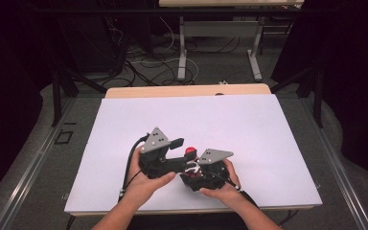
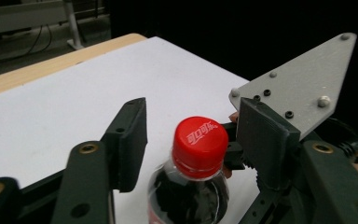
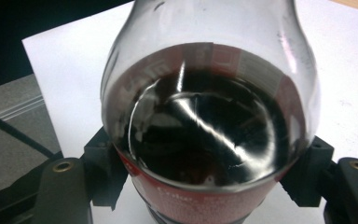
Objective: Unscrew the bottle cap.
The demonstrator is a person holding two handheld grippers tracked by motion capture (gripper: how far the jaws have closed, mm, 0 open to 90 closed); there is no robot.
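Observation:
A cola bottle [image 3: 209, 116] with dark liquid and a red label stands on the white sheet [image 1: 249, 129]. Its red cap [image 2: 200, 140] carries white lettering. My right gripper [image 3: 205, 163] is shut on the bottle's body, a pad pressed to each side. My left gripper [image 2: 198, 128] is open, with its jaws standing on either side of the cap and a gap showing on both sides. From above, the left gripper [image 1: 181, 147] reaches toward the cap [image 1: 190, 151] from the left, and the right gripper [image 1: 194, 172] sits below it. The right gripper's grey plate [image 2: 303, 88] is close behind the cap.
The white sheet covers a wooden table [image 1: 187, 90], with bare room to the back, left and right of the hands. Beyond the far edge lie floor cables [image 1: 143, 64] and the legs of another table [image 1: 182, 52]. Dark metal frames [image 1: 57, 91] flank the table.

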